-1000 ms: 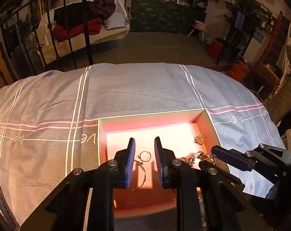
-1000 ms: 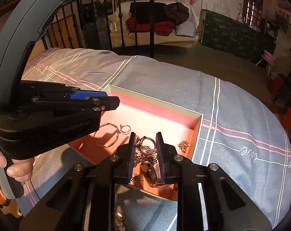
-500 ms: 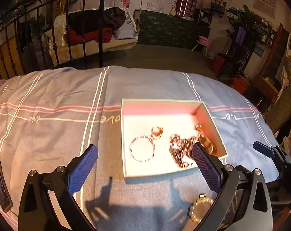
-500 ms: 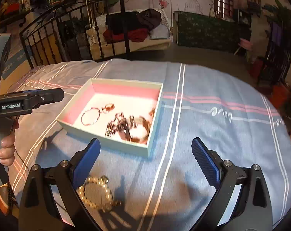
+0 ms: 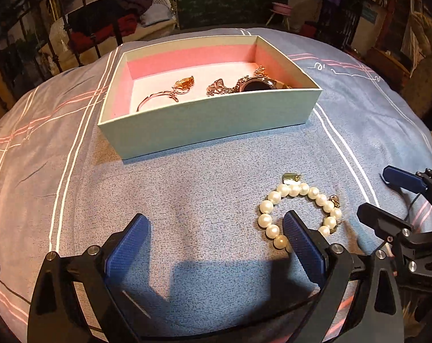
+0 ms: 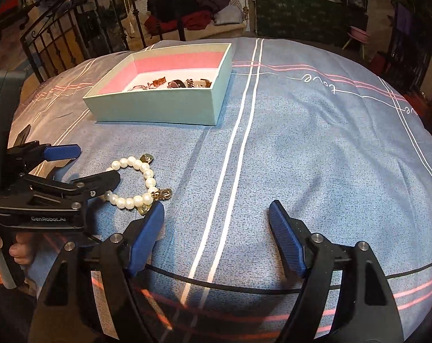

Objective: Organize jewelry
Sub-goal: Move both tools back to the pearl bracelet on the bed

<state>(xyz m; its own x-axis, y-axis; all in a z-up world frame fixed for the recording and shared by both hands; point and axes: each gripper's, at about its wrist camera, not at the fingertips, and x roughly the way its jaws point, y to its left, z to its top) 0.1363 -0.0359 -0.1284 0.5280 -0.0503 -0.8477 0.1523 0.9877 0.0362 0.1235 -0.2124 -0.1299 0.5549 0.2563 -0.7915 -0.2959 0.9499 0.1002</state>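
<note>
Blue bedspread (image 5: 216, 188) with pink and white stripes carries the whole job. One open box (image 5: 204, 120) — pink inside — holds what I judge already sorted: a thin gold bangle (image 5: 156, 98) on its left, a tangle of chains and a watch (image 5: 255, 83) on its right; the tangle I cannot count. One pearl bracelet (image 5: 298, 208) lies on the cloth near the box, left to move. My left gripper (image 5: 216, 243) is spread wide, empty, one finger just beside the pearls. My right gripper (image 6: 216, 228), jaws just closing a little, grasps nothing.

"GenRobot.AI" on left hand-held gripper (image 6: 73, 167); "love" on bedspread (image 6: 315, 131)
</note>
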